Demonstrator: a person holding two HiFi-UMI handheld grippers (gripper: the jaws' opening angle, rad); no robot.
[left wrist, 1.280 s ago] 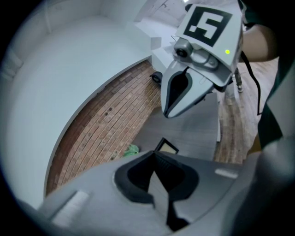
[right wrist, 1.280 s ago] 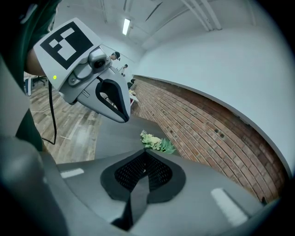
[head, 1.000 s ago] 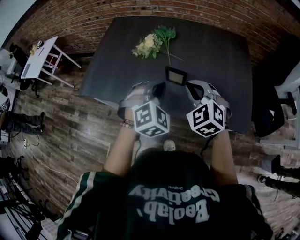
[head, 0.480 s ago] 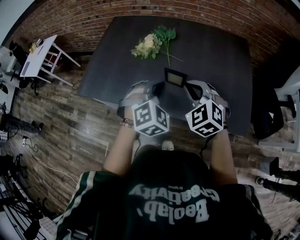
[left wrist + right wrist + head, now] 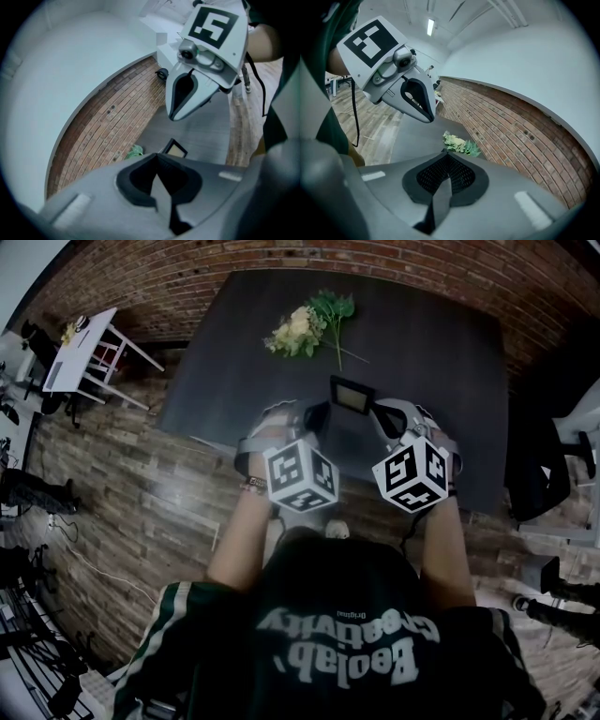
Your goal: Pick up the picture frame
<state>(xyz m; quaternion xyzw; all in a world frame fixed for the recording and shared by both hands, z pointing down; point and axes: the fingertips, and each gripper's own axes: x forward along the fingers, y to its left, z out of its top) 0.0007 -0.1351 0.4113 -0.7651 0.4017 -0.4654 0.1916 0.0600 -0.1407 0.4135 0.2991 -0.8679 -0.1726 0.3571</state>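
left gripper (image 5: pixel 319 414) and right gripper (image 5: pixel 380 414) closed, empty, near picture frame (image 5: pixel 351 395) — shirt (image 5: pixel 347 657) reads "creativity".

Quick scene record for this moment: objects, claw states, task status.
table: dark top
frame: standing on table, just beyond and between the two claw tips, not held
flowers: lying on table, beyond frame
left claw: shut, empty
right claw: shut, empty
task: frame not yet picked up
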